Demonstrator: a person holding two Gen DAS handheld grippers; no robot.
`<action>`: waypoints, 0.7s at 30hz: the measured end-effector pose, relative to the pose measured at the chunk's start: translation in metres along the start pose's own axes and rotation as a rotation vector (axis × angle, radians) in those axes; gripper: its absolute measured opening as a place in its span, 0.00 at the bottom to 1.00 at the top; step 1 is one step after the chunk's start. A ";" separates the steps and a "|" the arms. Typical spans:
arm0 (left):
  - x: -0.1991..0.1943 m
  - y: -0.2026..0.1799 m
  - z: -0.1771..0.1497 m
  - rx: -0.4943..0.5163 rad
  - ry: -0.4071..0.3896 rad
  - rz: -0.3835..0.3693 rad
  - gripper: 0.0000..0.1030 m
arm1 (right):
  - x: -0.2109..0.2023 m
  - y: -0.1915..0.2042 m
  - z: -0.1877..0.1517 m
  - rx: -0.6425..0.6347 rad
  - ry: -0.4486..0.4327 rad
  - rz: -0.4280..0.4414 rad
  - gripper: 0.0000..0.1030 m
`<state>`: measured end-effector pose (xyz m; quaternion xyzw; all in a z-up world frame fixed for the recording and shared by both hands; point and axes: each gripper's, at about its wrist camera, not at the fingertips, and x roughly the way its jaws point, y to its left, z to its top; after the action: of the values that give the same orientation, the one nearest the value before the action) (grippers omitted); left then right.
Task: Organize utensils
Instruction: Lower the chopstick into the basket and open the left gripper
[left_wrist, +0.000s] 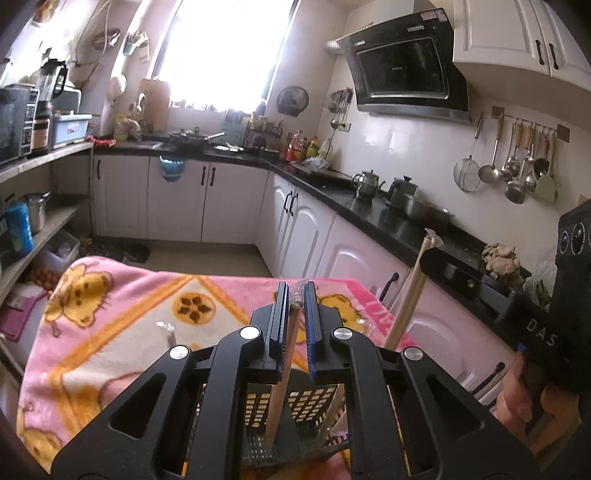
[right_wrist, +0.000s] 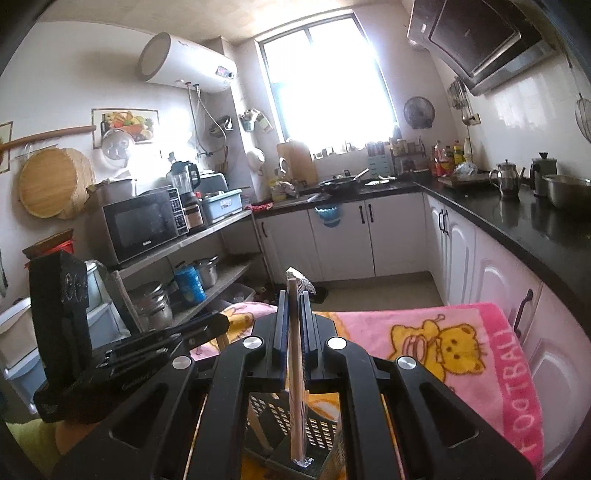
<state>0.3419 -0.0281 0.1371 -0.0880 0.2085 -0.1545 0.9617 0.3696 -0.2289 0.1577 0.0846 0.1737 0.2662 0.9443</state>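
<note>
- The left gripper (left_wrist: 295, 295) pinches wooden chopsticks (left_wrist: 282, 369), their lower end inside the black perforated basket (left_wrist: 306, 406) at 6 o'clock.
- The right gripper (right_wrist: 294, 306) pinches wrapped chopsticks (right_wrist: 297, 387) standing in the same basket on the pink blanket (right_wrist: 461, 343).

Two black hand-held grippers

The left gripper (left_wrist: 295, 295) and right gripper (right_wrist: 294, 304) share matte black angular linkage arms with round silver screws and blue-edged ribbed pads; the right gripper's body carries white "DAS" lettering and round dials.
</note>
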 end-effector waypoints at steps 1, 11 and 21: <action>0.001 0.001 -0.002 0.000 0.003 0.000 0.03 | 0.002 -0.001 -0.002 0.001 0.003 -0.003 0.06; 0.007 0.012 -0.021 -0.022 0.032 -0.010 0.03 | 0.024 -0.014 -0.030 0.030 0.023 -0.023 0.06; 0.004 0.023 -0.035 -0.044 0.050 -0.004 0.03 | 0.036 -0.018 -0.050 0.058 0.023 -0.024 0.06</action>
<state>0.3364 -0.0112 0.0983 -0.1054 0.2355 -0.1539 0.9538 0.3877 -0.2214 0.0968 0.1070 0.1934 0.2506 0.9425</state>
